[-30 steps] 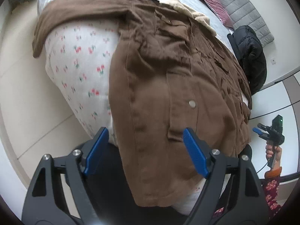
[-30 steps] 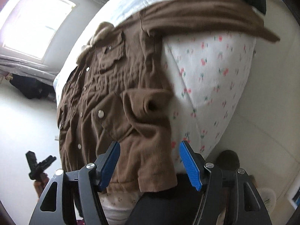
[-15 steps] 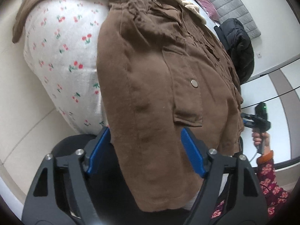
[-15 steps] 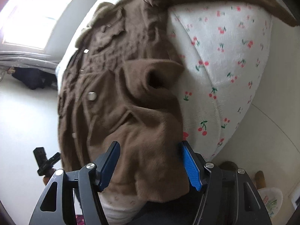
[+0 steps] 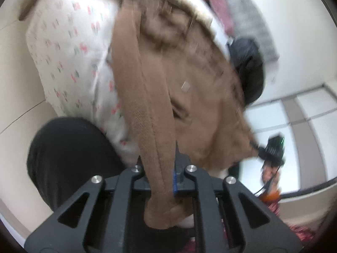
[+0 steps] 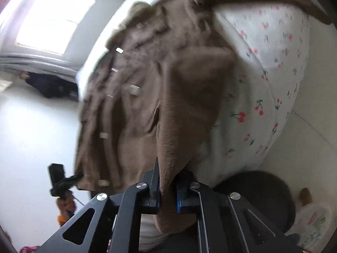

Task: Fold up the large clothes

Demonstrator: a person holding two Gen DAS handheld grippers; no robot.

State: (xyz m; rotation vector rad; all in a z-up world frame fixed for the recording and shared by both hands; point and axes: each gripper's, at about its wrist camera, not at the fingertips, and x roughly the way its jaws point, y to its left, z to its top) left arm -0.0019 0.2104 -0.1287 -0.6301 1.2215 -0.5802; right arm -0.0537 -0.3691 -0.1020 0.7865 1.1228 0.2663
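Note:
A brown button-up jacket (image 5: 189,97) lies spread on a bed with a white cherry-print cover (image 5: 69,48); it also shows in the right wrist view (image 6: 147,97). My left gripper (image 5: 160,175) is shut on the jacket's bottom hem, and the cloth bunches between the jaws. My right gripper (image 6: 167,187) is shut on the hem at the jacket's other bottom corner. The other gripper shows small at the edge of each view, the right one in the left wrist view (image 5: 272,147) and the left one in the right wrist view (image 6: 59,179). Both views are blurred by motion.
A black puffy coat (image 5: 248,69) lies on the far side of the bed beside a grey quilt and pink pillow (image 5: 219,6). The person's dark-clothed legs (image 5: 69,160) stand against the bed's near edge. A bright window (image 6: 54,16) is behind the bed.
Both grippers went from open around the hem to shut on it. The jacket's lower part now lifts and bunches toward the grippers.

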